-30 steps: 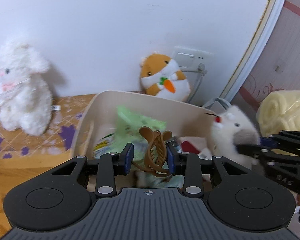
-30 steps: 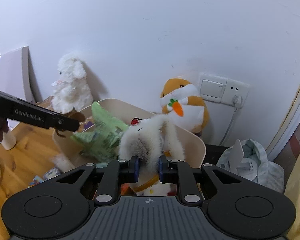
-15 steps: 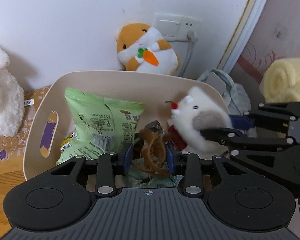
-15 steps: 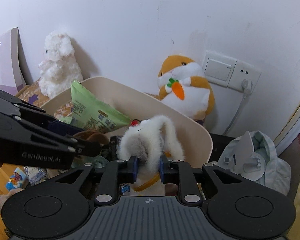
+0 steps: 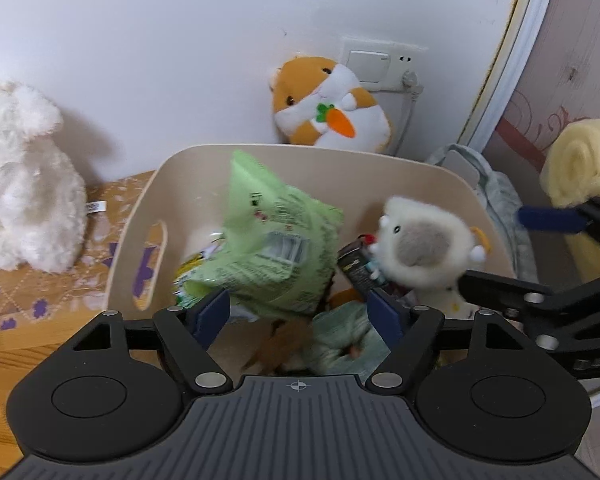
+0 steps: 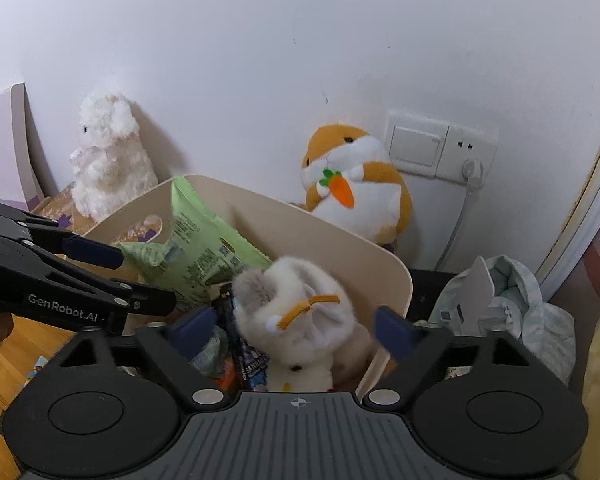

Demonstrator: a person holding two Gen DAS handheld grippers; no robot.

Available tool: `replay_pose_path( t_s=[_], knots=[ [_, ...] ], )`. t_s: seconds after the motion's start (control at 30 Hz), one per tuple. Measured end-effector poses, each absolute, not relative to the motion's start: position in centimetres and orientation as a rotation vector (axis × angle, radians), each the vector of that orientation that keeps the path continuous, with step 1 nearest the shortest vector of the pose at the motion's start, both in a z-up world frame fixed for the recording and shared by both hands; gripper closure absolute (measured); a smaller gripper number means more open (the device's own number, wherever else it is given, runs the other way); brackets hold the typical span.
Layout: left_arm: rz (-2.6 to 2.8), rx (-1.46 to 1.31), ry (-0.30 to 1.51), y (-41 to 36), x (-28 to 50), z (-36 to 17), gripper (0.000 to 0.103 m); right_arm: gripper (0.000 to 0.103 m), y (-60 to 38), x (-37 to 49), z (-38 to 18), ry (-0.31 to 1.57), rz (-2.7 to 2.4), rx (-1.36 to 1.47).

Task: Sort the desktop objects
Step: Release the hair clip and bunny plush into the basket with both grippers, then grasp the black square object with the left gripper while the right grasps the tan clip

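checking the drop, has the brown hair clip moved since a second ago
Yes. It left the left gripper, whose jaws just opened, and lies blurred low in the bin below the green bag.

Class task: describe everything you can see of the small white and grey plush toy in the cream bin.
The small white and grey plush toy is fluffy, with a grey patch, dark eye, red detail and orange strap. It sits in the cream plastic bin at the side nearer the wall socket, beside the green snack bag, touching packets. The right gripper has just opened around it, pads clear.

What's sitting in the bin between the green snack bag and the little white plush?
A dark printed packet stands wedged between the green snack bag and the white plush inside the beige bin. The left wrist view shows it best.
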State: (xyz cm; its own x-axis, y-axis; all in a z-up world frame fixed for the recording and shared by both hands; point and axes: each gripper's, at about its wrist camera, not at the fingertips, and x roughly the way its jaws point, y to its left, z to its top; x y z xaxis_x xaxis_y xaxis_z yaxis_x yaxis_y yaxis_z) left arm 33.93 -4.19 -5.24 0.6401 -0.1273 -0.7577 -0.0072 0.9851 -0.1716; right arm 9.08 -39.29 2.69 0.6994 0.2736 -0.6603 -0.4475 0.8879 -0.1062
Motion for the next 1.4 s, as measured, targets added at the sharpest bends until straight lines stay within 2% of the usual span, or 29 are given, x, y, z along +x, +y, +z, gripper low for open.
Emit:
replay_pose_path(
  t_s=[0.1,0.43,0.83,1.03,1.4],
  knots=[
    [-0.067,-0.163,0.871,-3.3,33.0,-5.2,0.026,0.000,-38.8,8.0,3.2,0.661,0.418,-0.273],
    [-0.031,-0.204,0.880,2.3,27.6,-5.2,0.025,0.000,-35.7,4.1,3.2,0.665,0.456,-0.288],
    [0.013,-0.257,0.943,9.4,20.9,-7.4,0.025,0.000,-33.1,-1.3,0.5,0.752,0.487,-0.300],
    [-0.093,-0.220,1.005,9.6,18.4,-8.7,0.025,0.000,-32.2,-4.0,-1.5,0.834,0.546,-0.311],
    [-0.344,0.015,1.134,6.4,15.5,-10.8,0.025,0.000,-30.1,-7.0,-5.0,0.977,0.679,-0.378]
  ],
)
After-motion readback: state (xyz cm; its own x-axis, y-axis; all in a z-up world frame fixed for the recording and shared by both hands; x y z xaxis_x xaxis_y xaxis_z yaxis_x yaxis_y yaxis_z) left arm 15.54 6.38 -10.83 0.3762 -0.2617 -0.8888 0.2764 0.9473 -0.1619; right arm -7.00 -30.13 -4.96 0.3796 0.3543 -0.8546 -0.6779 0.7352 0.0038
